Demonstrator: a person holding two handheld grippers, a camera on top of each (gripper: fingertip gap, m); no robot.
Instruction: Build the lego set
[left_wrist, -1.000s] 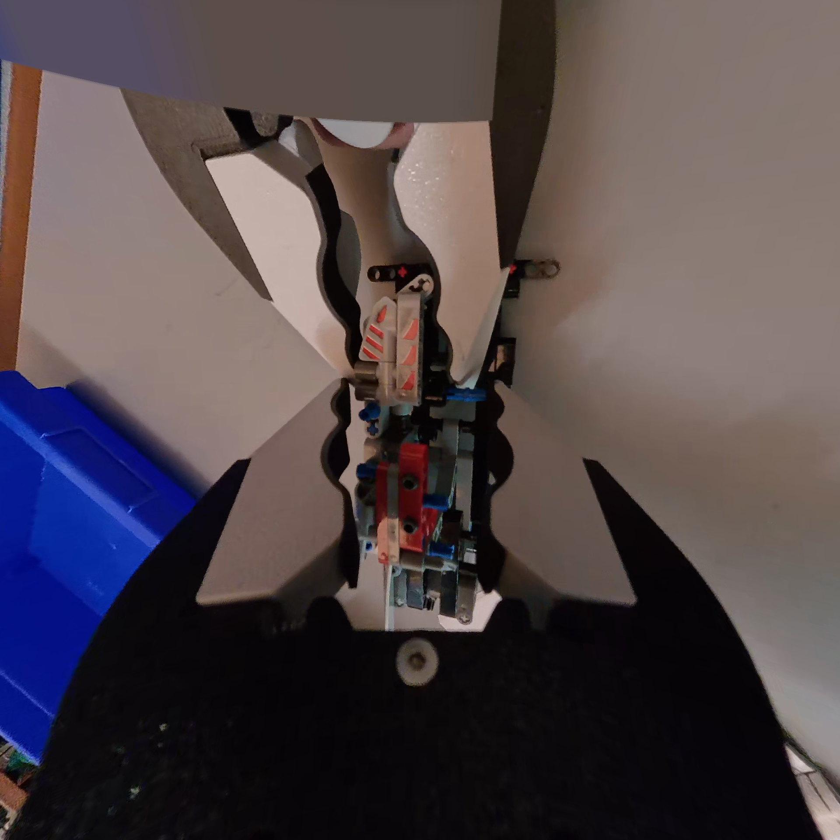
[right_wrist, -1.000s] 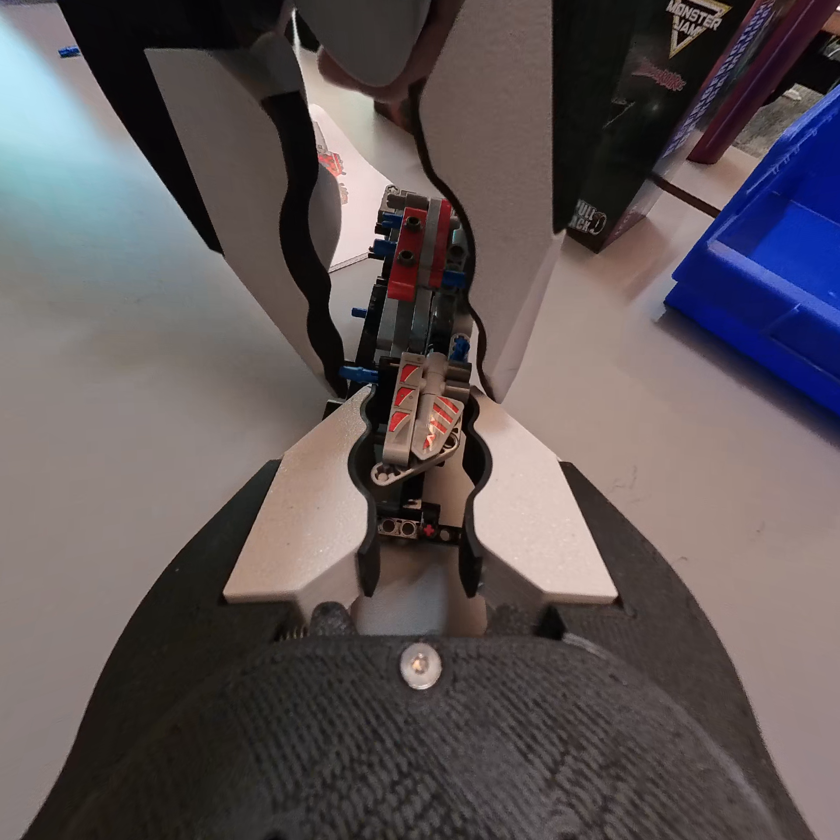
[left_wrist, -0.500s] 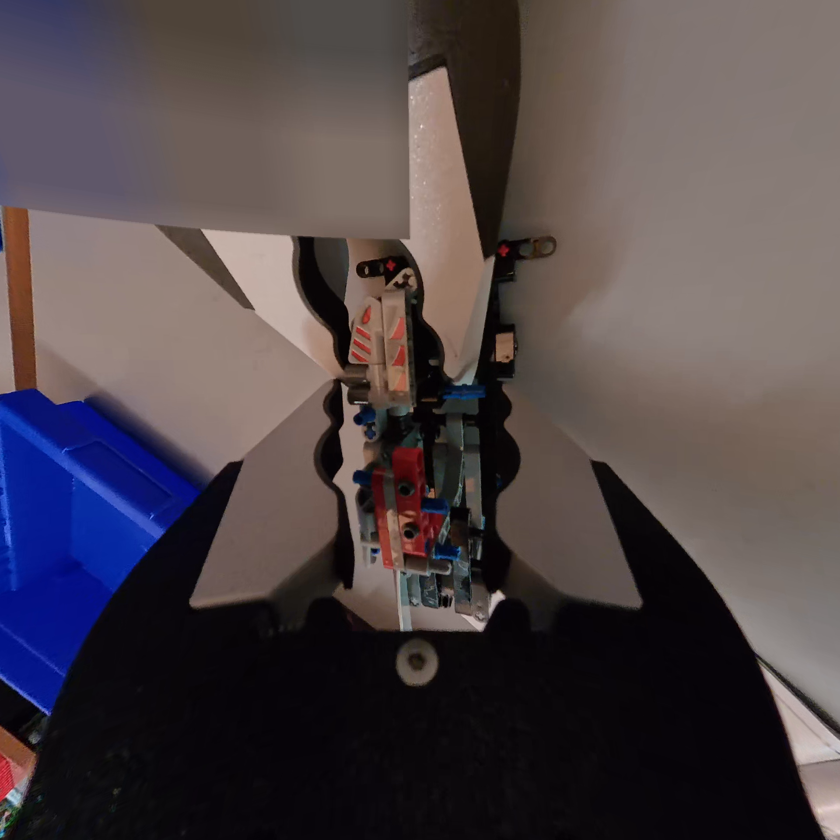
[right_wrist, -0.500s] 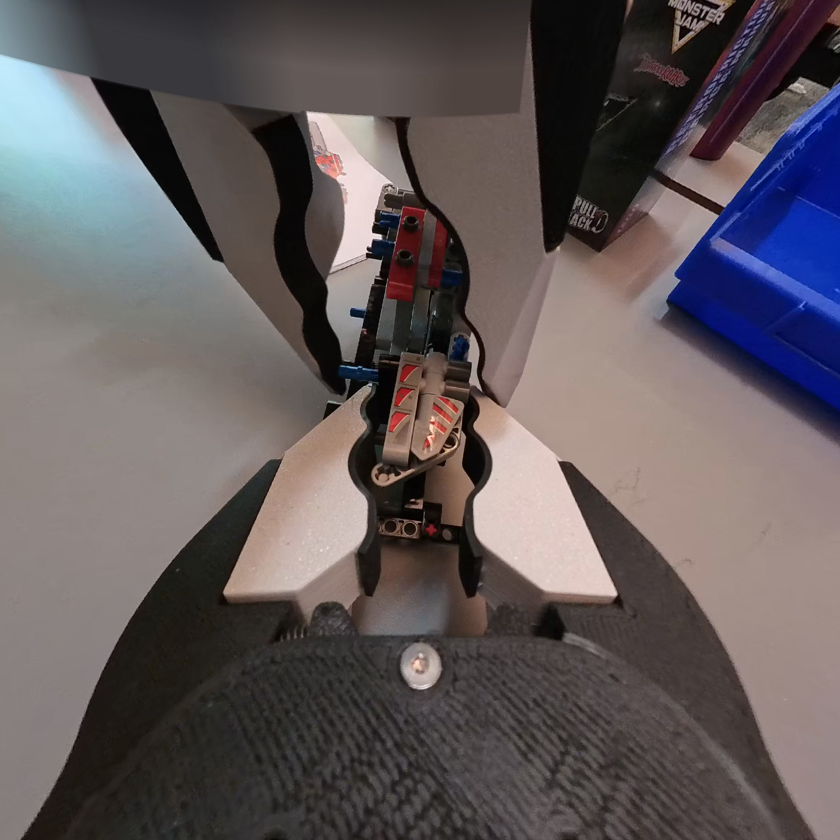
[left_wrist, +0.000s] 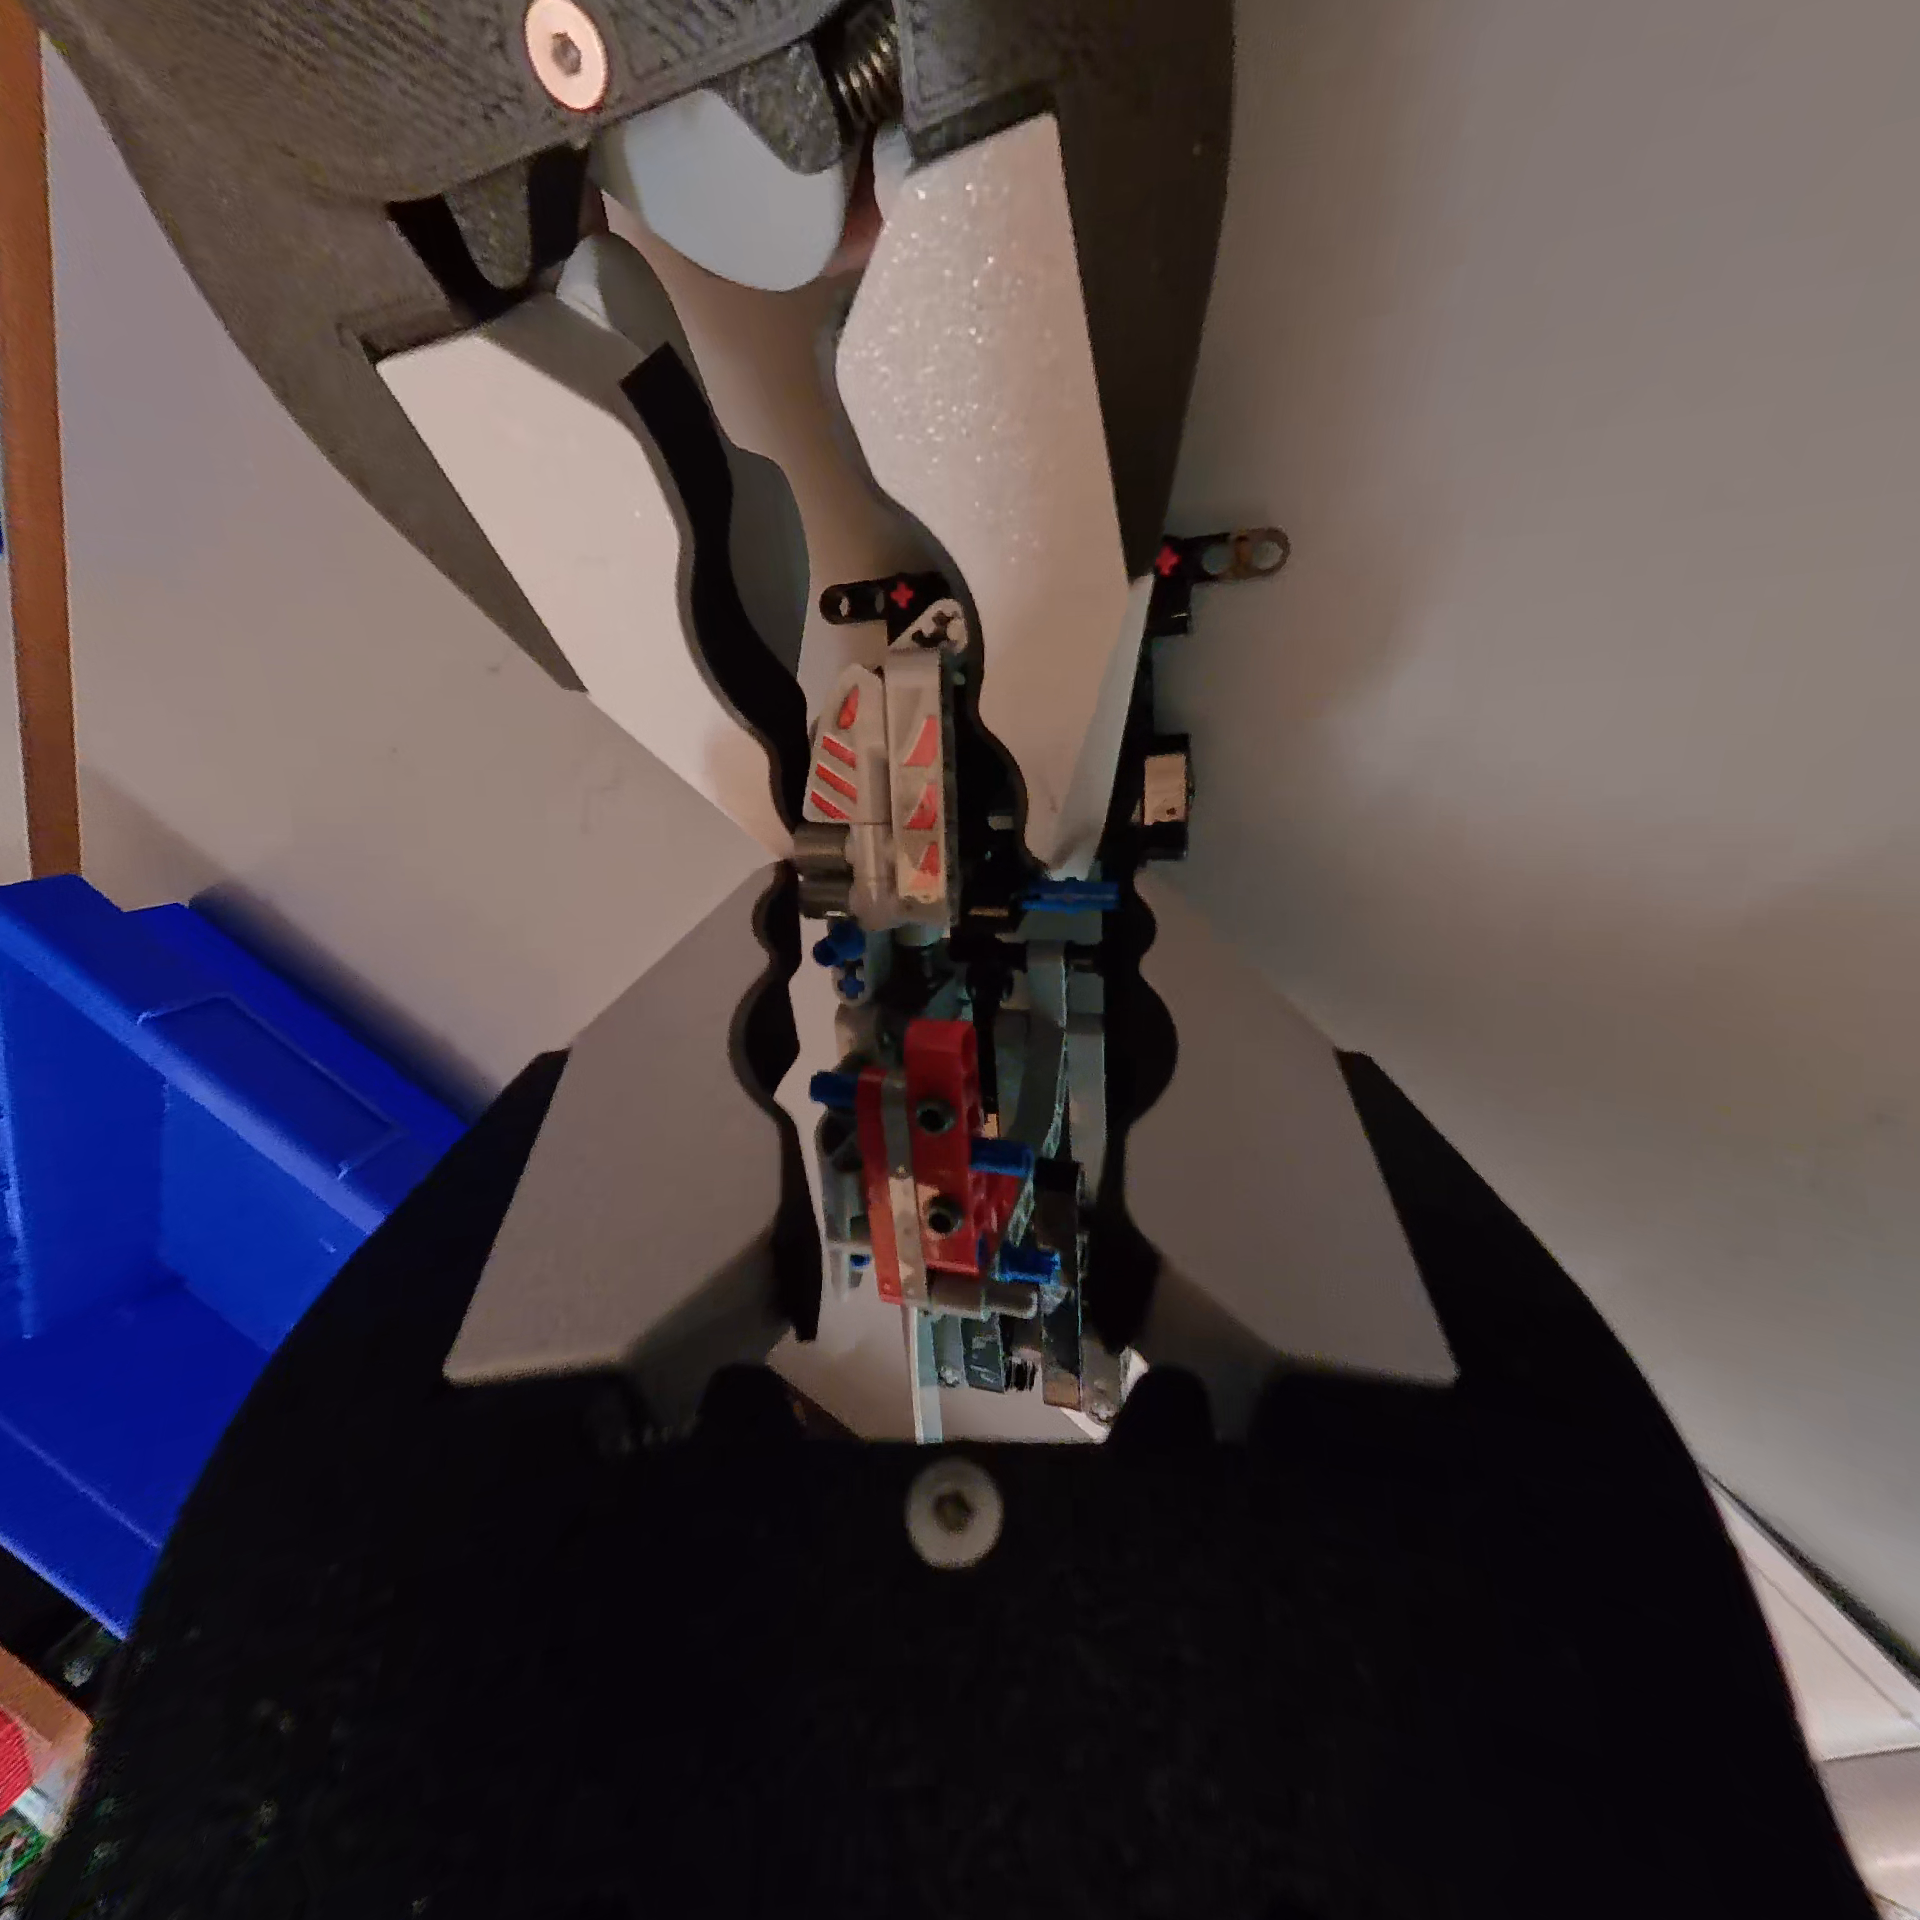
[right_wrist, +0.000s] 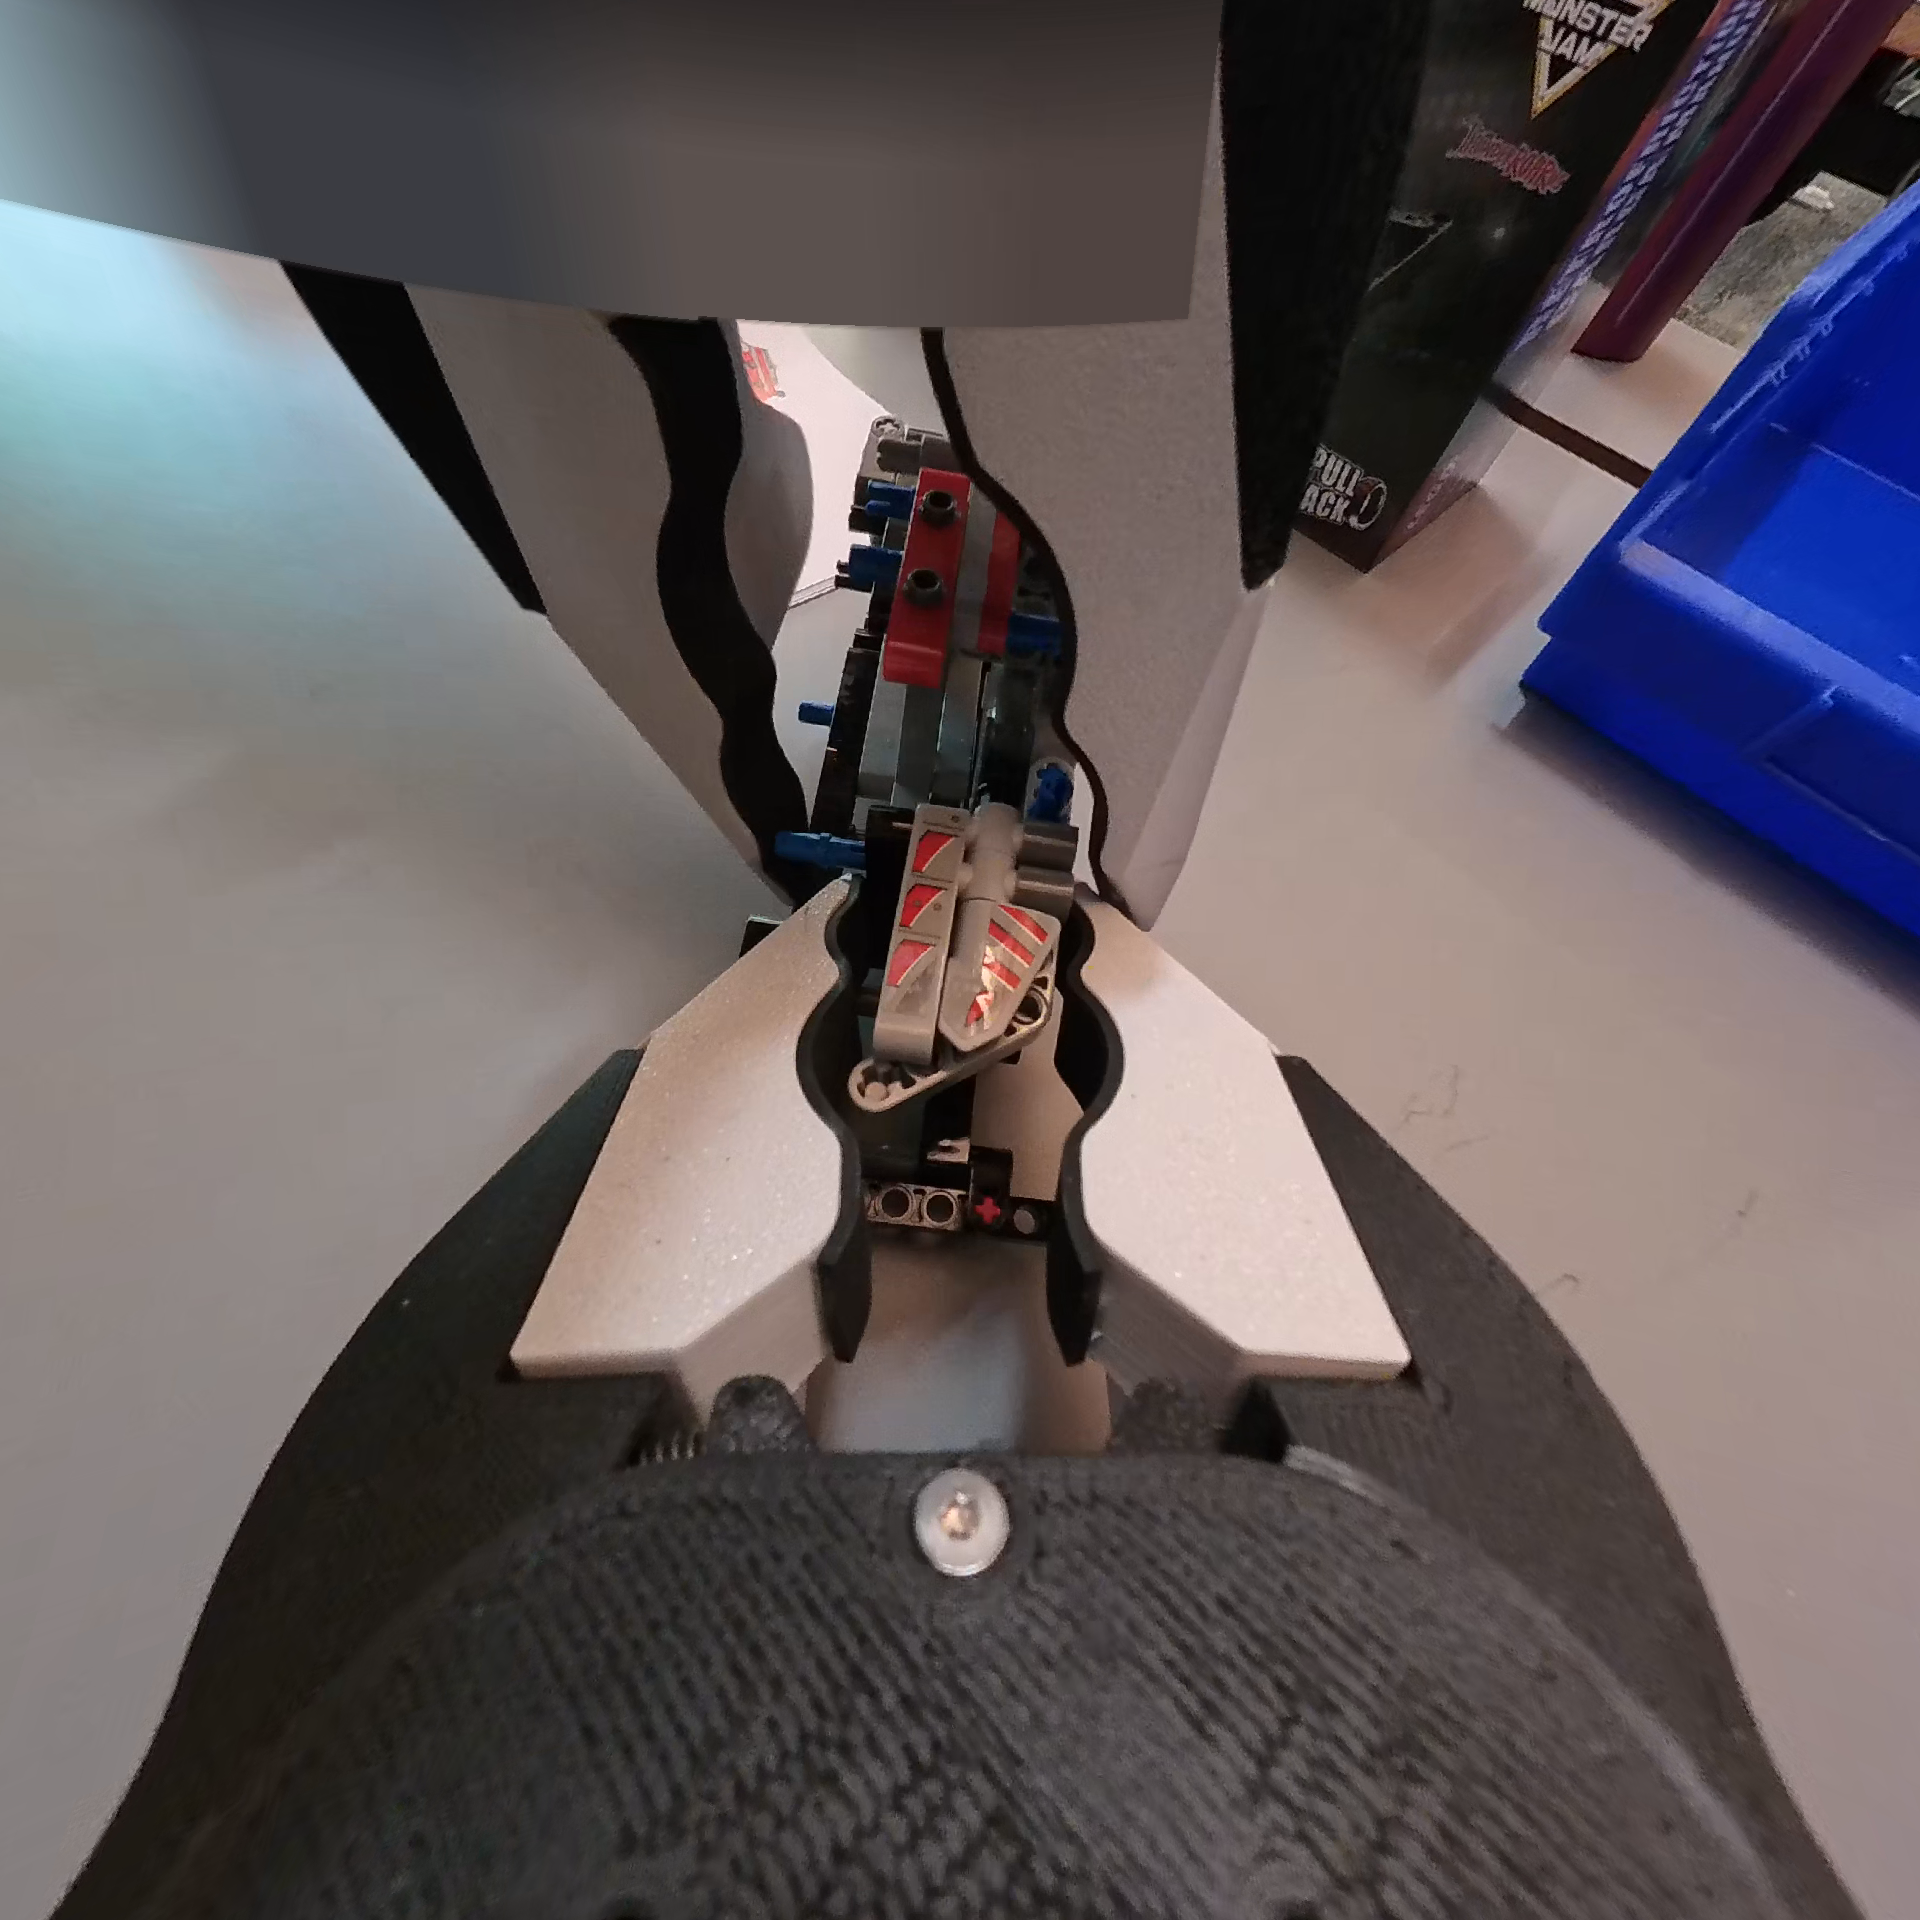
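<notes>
A small lego vehicle model of grey, black, red and blue parts is held off the table between both grippers. My left gripper (left_wrist: 956, 873) is shut on the end with the red beam (left_wrist: 935, 1164). My right gripper (right_wrist: 971, 904) is shut on the end with the grey, red-striped panels (right_wrist: 956, 966). The two grippers face each other tip to tip. The right gripper's fingers (left_wrist: 582, 499) come in from the top of the left wrist view, the left gripper's fingers (right_wrist: 1132, 582) from the top of the right wrist view. Black beams with red axle ends (right_wrist: 956, 1205) stick out at the panel end.
A blue bin (right_wrist: 1766, 623) stands on the grey table to the right; it also shows in the left wrist view (left_wrist: 187, 1143). A dark product box (right_wrist: 1455, 260) stands at the back. A white instruction sheet (right_wrist: 800, 416) lies behind the grippers. The grippers are tip to tip, or close to it.
Both grippers keep their hold on the model. The views have shifted a little: the right gripper's body now shows at the top of the left wrist view, and the model looks slightly tilted.
</notes>
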